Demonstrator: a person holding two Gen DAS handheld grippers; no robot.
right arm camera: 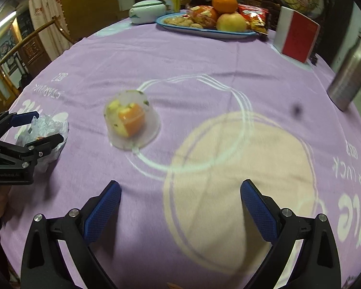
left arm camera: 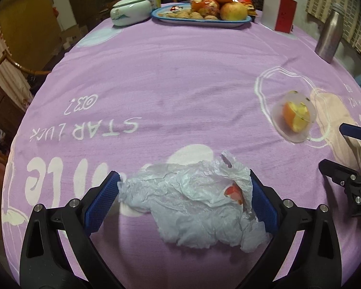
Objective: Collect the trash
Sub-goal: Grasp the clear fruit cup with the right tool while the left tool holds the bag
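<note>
A crumpled white plastic bag (left arm camera: 192, 207) with something red inside lies on the purple tablecloth (left arm camera: 168, 84). My left gripper (left arm camera: 183, 178) is open around it, one blue pad at each side of the bag. The right wrist view shows the same bag (right arm camera: 56, 125) between the left gripper's (right arm camera: 48, 126) fingers. An overturned clear plastic cup (left arm camera: 293, 118) covers orange peel to the right; it (right arm camera: 130, 120) sits ahead and left of my right gripper (right arm camera: 180, 185). That gripper is open over bare cloth, with nothing between its fingers, and also shows at the left wrist view's right edge (left arm camera: 334, 149).
At the table's far side stand a blue tray (left arm camera: 199, 21) of fruit and snacks, a lidded ceramic pot (left arm camera: 130, 10), a red and white box (left arm camera: 279, 14) and a steel bottle (left arm camera: 329, 36). Wooden chairs (right arm camera: 36, 38) stand off the left edge.
</note>
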